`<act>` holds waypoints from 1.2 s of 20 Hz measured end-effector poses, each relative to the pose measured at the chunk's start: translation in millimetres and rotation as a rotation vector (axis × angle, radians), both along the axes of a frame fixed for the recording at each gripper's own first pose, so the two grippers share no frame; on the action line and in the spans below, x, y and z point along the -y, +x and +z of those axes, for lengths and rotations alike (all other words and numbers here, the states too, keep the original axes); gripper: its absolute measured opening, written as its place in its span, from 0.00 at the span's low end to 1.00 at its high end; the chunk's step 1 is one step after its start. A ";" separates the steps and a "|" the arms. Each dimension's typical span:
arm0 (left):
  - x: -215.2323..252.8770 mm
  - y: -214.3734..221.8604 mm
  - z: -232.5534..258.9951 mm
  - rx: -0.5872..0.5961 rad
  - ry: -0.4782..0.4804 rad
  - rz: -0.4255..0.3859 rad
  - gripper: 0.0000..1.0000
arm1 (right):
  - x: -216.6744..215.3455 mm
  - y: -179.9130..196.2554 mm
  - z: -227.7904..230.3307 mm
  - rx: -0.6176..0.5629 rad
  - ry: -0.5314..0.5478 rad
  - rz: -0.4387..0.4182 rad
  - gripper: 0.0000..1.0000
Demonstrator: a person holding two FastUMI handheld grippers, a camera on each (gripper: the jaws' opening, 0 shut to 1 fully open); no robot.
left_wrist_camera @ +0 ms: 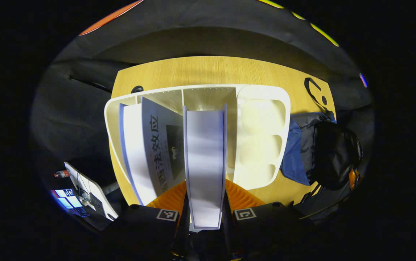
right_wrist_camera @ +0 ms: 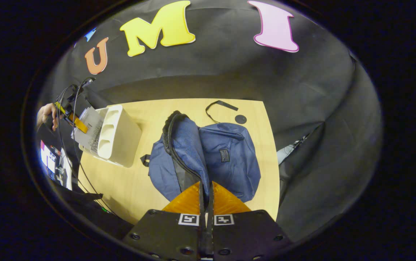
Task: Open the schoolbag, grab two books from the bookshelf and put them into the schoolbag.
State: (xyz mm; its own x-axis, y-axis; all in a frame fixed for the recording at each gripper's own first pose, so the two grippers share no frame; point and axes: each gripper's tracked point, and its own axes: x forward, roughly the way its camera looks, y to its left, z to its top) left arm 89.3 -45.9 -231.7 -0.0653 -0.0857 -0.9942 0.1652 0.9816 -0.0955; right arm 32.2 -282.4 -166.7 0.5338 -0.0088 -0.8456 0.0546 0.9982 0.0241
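On the wooden table [right_wrist_camera: 135,188]: a white bookshelf [right_wrist_camera: 119,136] at the left, a blue schoolbag [right_wrist_camera: 226,159] to its right.
Left gripper [left_wrist_camera: 205,203]: both fingers pressed on a white book [left_wrist_camera: 205,159], held upright above the shelf's middle slot.
Second book [left_wrist_camera: 157,145]: leaning in the left slot of the bookshelf [left_wrist_camera: 262,105], cover facing out.
Right gripper [right_wrist_camera: 206,197]: fingers closed together on the edge of the schoolbag's opened flap, near side of the bag.
Schoolbag: unzipped, flap raised; in the left gripper view it lies right of the shelf [left_wrist_camera: 324,152].
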 end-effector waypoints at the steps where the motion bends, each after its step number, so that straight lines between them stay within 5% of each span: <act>1: -2.5 -3.7 10.5 0.012 -0.004 -0.011 0.38 | -1.1 0.9 0.8 0.001 0.001 0.001 0.01; 6: -26.7 -40.3 72.7 0.053 -0.052 -0.036 0.41 | -6.7 0.8 0.4 0.006 -0.002 0.015 0.00; 14: -52.0 -80.2 163.2 0.183 -0.214 0.066 0.39 | -21.2 -2.0 1.5 0.015 -0.002 0.020 0.00; 24: 51.5 -94.3 181.9 0.181 -0.588 0.128 0.39 | -23.5 -9.9 10.3 0.034 -0.013 0.026 0.01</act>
State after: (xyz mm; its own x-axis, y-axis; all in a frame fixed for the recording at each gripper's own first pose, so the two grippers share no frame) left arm -5.1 -97.4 -49.8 0.1467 -0.6178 -0.7725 0.1138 0.7863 -0.6072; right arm 22.3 -258.9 -156.5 0.5622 -0.0049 -0.8270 0.0278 0.9995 0.0129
